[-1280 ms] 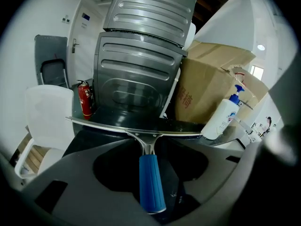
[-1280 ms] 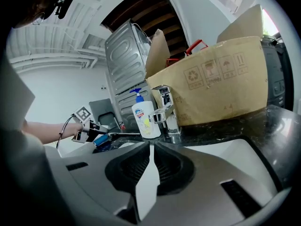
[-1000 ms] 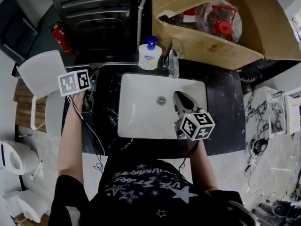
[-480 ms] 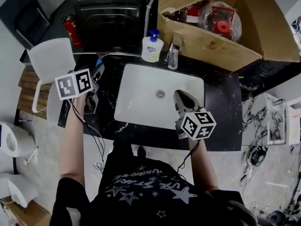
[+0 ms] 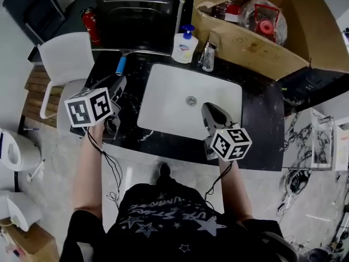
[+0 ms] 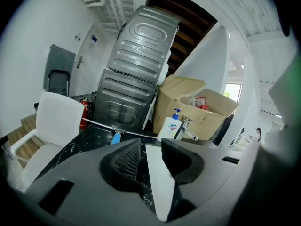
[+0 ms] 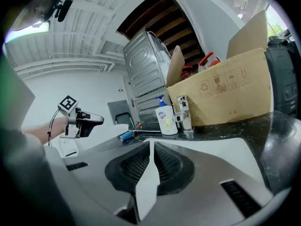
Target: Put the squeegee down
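Right claw (image 5: 208, 108): above the near right part of the white sink (image 5: 163, 108), jaws pressed together, nothing held.

Left claw (image 5: 116, 90): above the dark marbled surface (image 5: 262, 119) just left of the sink, jaws apart and closing, nothing between them.

Squeegee (image 5: 121, 65): flat on the surface beyond the left claw, apart from both claws, blue handle pointing toward the near edge, long blade along the back edge.

Soap bottle (image 5: 185, 43): upright behind the sink, blue pump on top.

Faucet (image 5: 208, 56): just right of the soap bottle.

Cardboard box (image 5: 251, 48): open, at the back right, behind the faucet.

White chair (image 5: 62, 59) and red fire extinguisher (image 5: 91, 25): off the surface, far left.
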{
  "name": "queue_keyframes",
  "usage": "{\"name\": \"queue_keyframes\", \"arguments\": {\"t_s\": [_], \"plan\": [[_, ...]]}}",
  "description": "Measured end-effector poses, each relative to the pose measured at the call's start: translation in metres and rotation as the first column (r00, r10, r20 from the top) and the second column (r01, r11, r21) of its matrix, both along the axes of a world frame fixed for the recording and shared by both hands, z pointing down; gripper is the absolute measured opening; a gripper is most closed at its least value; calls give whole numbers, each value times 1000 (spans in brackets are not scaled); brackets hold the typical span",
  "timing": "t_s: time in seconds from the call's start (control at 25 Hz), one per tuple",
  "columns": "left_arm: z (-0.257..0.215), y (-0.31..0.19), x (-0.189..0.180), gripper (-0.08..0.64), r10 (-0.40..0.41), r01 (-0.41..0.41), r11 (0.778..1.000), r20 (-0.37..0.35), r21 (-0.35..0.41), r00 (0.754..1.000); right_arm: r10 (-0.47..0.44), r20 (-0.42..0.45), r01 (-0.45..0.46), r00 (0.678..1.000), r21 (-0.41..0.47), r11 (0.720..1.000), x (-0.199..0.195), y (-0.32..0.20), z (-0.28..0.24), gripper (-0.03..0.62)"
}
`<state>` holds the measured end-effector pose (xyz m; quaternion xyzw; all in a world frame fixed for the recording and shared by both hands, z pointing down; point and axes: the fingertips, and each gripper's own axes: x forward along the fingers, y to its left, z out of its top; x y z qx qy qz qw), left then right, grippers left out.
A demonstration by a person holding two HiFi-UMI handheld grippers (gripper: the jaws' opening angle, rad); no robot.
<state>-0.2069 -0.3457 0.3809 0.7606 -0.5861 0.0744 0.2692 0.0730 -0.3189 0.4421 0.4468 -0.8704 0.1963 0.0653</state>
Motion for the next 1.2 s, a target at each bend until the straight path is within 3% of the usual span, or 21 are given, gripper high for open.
{"name": "queue_keyframes", "arguments": {"t_s": [0.64,1.2], "plan": [[22,135,-5,77,106,-107,994,-40,-24,994,42,-32,-42,999,3,999,-45,125,-10,58],[47,264,-12,52,125,-130,990,-83,-63,989,30,-39,-30,999,9,1000,-70,244,-11,58]]}}
